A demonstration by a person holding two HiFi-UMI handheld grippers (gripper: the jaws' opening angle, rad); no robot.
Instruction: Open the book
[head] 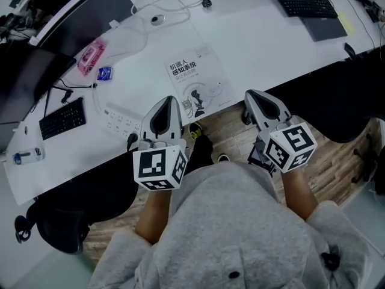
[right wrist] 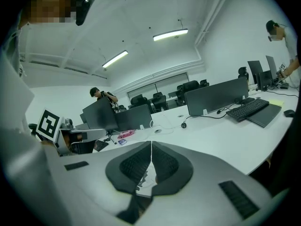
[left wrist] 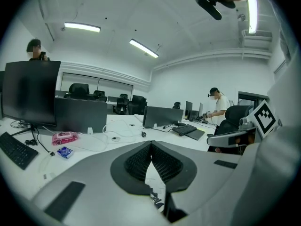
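Observation:
A white book with a printed cover lies closed and flat on the white desk, close to its near edge. My left gripper hovers over the desk edge just left of the book's near corner, its jaws shut with nothing between them. My right gripper hangs off the desk edge to the right of the book, also shut and empty. In the left gripper view the pads meet at the tip, and a strip of the book shows below them. The right gripper view shows the same closed pads.
A pink packet, a small blue packet and a power strip lie left of the book. Keyboards sit at far left and far right. Cables trail behind the book. A black chair stands at lower left.

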